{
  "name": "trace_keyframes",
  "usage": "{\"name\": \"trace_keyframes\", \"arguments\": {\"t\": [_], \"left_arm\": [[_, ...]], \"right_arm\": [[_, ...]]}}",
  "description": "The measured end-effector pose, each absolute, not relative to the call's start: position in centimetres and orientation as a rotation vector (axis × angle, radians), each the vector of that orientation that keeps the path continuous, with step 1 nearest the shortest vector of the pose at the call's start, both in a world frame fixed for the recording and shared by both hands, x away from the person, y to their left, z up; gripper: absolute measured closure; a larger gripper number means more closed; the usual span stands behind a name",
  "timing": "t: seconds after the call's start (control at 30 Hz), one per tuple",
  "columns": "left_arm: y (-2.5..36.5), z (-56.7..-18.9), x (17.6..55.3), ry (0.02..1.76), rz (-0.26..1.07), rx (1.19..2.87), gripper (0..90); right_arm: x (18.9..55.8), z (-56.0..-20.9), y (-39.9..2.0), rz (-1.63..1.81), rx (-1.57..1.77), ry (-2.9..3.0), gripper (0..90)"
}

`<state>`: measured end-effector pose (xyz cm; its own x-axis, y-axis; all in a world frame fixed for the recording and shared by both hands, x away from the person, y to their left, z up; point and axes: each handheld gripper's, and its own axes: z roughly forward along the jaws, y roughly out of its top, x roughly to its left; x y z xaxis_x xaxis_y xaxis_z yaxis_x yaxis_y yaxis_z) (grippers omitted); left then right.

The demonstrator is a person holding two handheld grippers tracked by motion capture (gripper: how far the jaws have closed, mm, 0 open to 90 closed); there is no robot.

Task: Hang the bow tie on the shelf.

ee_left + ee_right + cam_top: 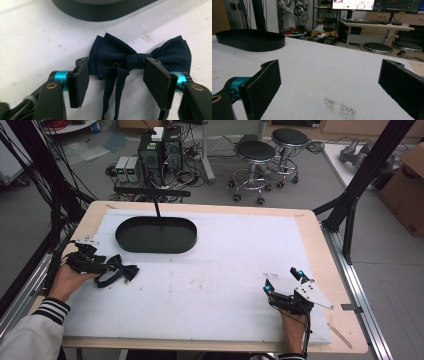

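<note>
Straddling the bow tie (130,58), the left gripper (116,75) holds its jaws spread, one flat black pad on each side of the knot and neither visibly touching the cloth. That placement looks like a set-up for a pinch at the knot, the stiffest and narrowest part, so the soft wings would not crumple. The bow tie is dark navy fabric with a slight sheen, folded into layered wings, with a thin strap trailing back toward the camera between the jaws. It lies flat on the tabletop (225,270) at the left side, just in front of the tray (156,235).

Over at the near right corner, the right gripper (283,281) has its jaws spread wide with nothing between them, apparently resting idle and well apart from the bow tie. The tabletop covering is white and matte, faintly speckled and smudged in places.

Farther back, the tray is a shallow black oval with a low upright rim and nothing in it, a likely destination for the bow tie. Beyond the tabletop stand two round stools (256,152).
</note>
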<state>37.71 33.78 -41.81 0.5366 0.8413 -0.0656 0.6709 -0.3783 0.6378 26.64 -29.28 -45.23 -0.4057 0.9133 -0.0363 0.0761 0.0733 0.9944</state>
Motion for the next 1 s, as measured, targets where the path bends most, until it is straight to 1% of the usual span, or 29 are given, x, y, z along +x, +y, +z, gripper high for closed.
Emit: {"name": "trace_keyframes", "arguments": {"t": [0.13, 0.2, 0.27, 0.4, 0.43, 0.5, 0.53, 0.73, 0.77, 0.8, 0.9, 1.0], "left_arm": [[33.48, -41.96, 37.7, 1.215, 0.356, 2.188, 39.0], [33.47, -42.0, 37.74, 1.224, 0.333, 2.183, 43.0], [33.4, -42.16, 37.8, 1.245, 0.312, 2.193, 42.9], [33.11, -42.21, 37.72, 1.244, 0.313, 2.219, 43.6], [33.07, -42.2, 37.72, 1.238, 0.312, 2.219, 47.5], [32.98, -42.19, 37.72, 1.24, 0.31, 2.215, 50.2], [32.98, -42.17, 37.73, 1.237, 0.309, 2.217, 50.2], [32.91, -42.32, 37.84, 1.266, 0.309, 2.221, 58.2], [32.9, -42.32, 37.83, 1.271, 0.317, 2.219, 58.2], [32.86, -42.33, 37.85, 1.274, 0.327, 2.22, 62.3], [32.79, -42.39, 37.8, 1.285, 0.357, 2.221, 68.2], [32.74, -42.44, 37.69, 1.288, 0.37, 2.215, 69.9]], "right_arm": [[26.63, -45.23, -29.27, 1.422, 1.008, 1.605, 3.4], [26.64, -45.23, -29.28, 1.421, 1.007, 1.606, 3.4], [26.61, -45.23, -29.26, 1.419, 1.01, 1.608, 3.4], [26.63, -45.23, -29.27, 1.421, 1.007, 1.605, 3.4], [26.63, -45.23, -29.27, 1.421, 1.008, 1.605, 3.4], [26.63, -45.23, -29.27, 1.42, 1.007, 1.605, 3.4], [26.63, -45.23, -29.27, 1.42, 1.007, 1.605, 3.4], [26.63, -45.23, -29.27, 1.419, 1.007, 1.606, 3.4], [26.63, -45.23, -29.27, 1.419, 1.007, 1.606, 3.4], [26.62, -45.23, -29.26, 1.419, 1.01, 1.607, 3.4], [26.62, -45.23, -29.25, 1.418, 1.008, 1.607, 3.4], [26.63, -45.23, -29.25, 1.416, 1.005, 1.607, 3.4]]}}
